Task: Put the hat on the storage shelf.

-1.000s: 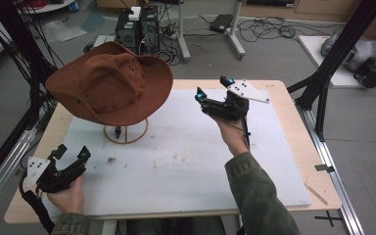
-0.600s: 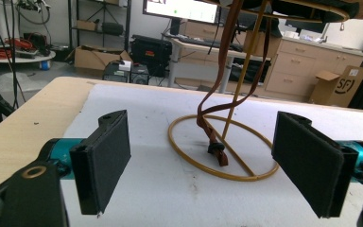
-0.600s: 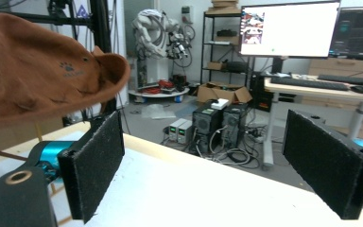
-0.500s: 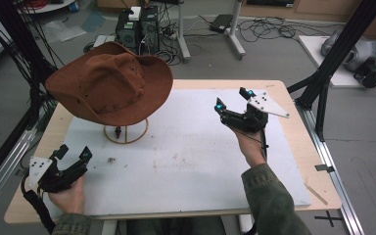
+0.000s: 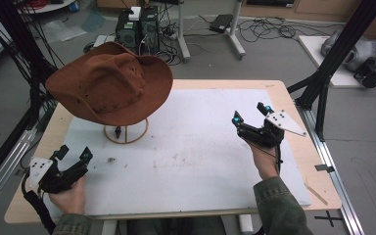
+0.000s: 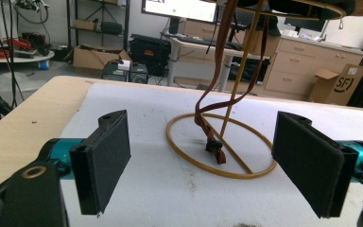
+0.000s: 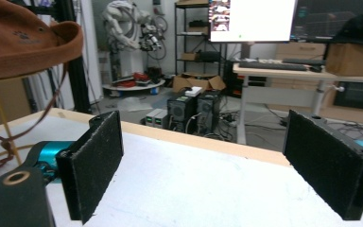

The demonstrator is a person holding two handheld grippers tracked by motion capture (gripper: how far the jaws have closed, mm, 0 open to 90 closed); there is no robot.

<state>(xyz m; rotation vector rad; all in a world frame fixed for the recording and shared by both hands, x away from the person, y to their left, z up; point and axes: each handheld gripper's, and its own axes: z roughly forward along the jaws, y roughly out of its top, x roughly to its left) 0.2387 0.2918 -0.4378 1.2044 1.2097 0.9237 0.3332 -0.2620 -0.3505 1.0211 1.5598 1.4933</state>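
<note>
One brown hat (image 5: pixel 110 83) sits on one wire stand (image 5: pixel 126 133); two grippers, left (image 5: pixel 73 154) and right (image 5: pixel 248 114), both hold their jaws apart.

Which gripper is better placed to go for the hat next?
Probably left. The left gripper sits open near the stand's ring base under the brown hat; the right gripper, also open, is farther off.

**Lab floor and benches beyond my station**

I see a grey floor (image 5: pixel 274 58) strewn with black cables (image 5: pixel 269 30) past the far edge. Two computer towers (image 5: pixel 138 27) stand there beside white desk legs (image 5: pixel 235 34). Black frame struts (image 5: pixel 340 51) rise at the right. Farther back are a lit monitor (image 7: pixel 253 20) on a desk (image 7: pixel 283 71), metal shelving (image 7: pixel 194 33), light wooden cabinets (image 6: pixel 295 66) and cardboard boxes (image 6: pixel 335 82).
</note>
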